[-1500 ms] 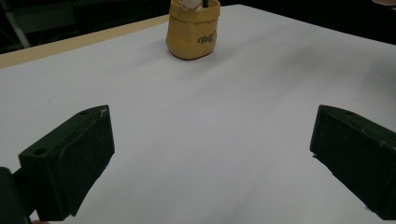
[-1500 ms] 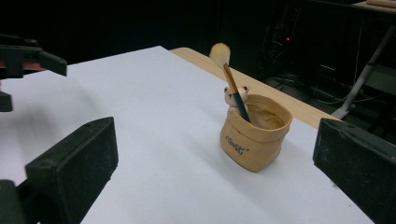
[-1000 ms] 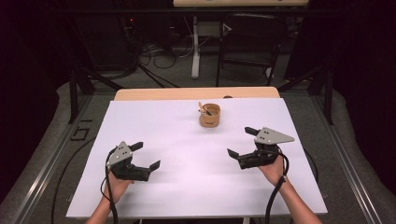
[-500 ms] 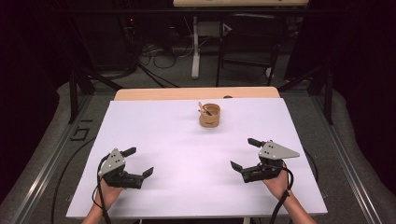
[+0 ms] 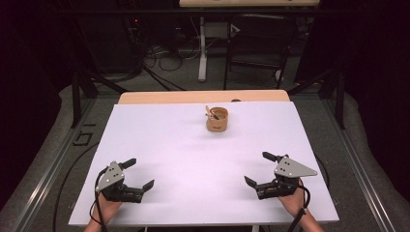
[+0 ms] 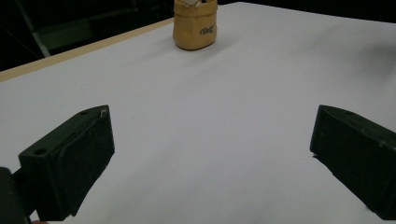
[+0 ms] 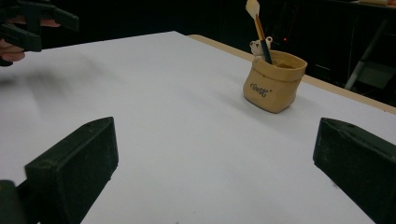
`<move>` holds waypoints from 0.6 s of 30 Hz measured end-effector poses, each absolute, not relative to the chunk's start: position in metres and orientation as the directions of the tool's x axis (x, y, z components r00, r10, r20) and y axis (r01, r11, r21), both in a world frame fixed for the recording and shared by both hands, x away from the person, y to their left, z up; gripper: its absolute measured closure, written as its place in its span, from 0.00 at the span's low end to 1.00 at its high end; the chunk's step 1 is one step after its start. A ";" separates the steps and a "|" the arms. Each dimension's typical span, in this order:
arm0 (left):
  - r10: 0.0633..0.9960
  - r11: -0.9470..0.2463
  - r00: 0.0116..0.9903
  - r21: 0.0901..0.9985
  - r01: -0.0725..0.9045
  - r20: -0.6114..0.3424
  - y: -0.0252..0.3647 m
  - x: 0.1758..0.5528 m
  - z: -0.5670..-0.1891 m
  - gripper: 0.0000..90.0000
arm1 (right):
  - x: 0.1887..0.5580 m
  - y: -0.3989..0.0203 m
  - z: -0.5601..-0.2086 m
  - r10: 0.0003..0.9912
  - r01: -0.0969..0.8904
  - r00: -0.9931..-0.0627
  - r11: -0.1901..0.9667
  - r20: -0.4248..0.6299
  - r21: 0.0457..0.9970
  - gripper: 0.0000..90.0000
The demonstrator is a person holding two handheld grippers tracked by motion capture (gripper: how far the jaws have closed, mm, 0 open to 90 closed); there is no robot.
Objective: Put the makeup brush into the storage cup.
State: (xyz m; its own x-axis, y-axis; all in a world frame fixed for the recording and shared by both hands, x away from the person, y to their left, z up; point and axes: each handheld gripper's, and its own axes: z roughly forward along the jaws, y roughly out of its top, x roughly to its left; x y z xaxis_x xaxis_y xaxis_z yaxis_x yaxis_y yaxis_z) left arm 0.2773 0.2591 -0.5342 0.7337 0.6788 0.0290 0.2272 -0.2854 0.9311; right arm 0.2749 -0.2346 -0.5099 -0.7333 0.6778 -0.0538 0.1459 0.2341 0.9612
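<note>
nearest to us, at the front edge of the white tabletop point(image 5: 193, 159), we hold the left gripper point(image 5: 136, 174) low over the surface near the left corner, its jaws spread wide with nothing between them. level with it on the other side, we hold the right gripper point(image 5: 257, 169) near the right corner, its grey three-cornered plate on top and a cable trailing back past our wrist; its jaws too stand wide apart and hold nothing. the two grippers are well apart from each other, with bare white tabletop between them. in the left gripper view we look along two black jaws set far to either side, the white surface running on ahead of them. in the right gripper view the same wide gap shows, and the left gripper appears far off at the upper left corner of that view, gripped by our hand.

farther on, towards the back of the tabletop and a little right of its middle, stands a small tan sack-shaped pot point(image 5: 217, 119), upright, well apart from both grippers. dark lettering marks its side, too small for us to read. a pale wooden spoon point(image 7: 254, 11) and a dark pencil point(image 7: 265, 49) lean out of its mouth, and a small white bear figure point(image 7: 256, 46) sits at its rim. behind the pot a strip of light wooden edge point(image 5: 159, 97) shows along the back of the tabletop.

beyond that we see a dark floor with cables and a chair point(image 5: 256, 43).
</note>
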 end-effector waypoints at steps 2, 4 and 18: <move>0.681 -0.284 0.731 0.932 0.228 0.029 0.260 0.275 -0.535 0.00 | 0.273 -0.236 -0.513 0.678 0.146 -0.733 0.235 -0.055 0.961 0.00; 0.681 -0.277 0.731 0.934 0.225 0.026 0.262 0.274 -0.536 0.00 | 0.271 -0.238 -0.516 0.678 0.145 -0.733 0.233 -0.054 0.962 0.00; 0.702 -0.252 0.712 0.944 0.212 0.027 0.274 0.260 -0.545 0.00 | 0.253 -0.248 -0.532 0.683 0.128 -0.727 0.236 -0.071 0.963 0.00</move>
State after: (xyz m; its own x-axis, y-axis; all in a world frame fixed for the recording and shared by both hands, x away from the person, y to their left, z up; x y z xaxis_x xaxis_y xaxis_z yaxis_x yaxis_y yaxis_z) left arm 0.2597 0.2742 -0.5445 0.7116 0.7021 0.0275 0.2124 -0.2522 0.9441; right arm 0.2527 -0.2480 -0.5317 -0.7272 0.6828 -0.0708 0.1282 0.2364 0.9632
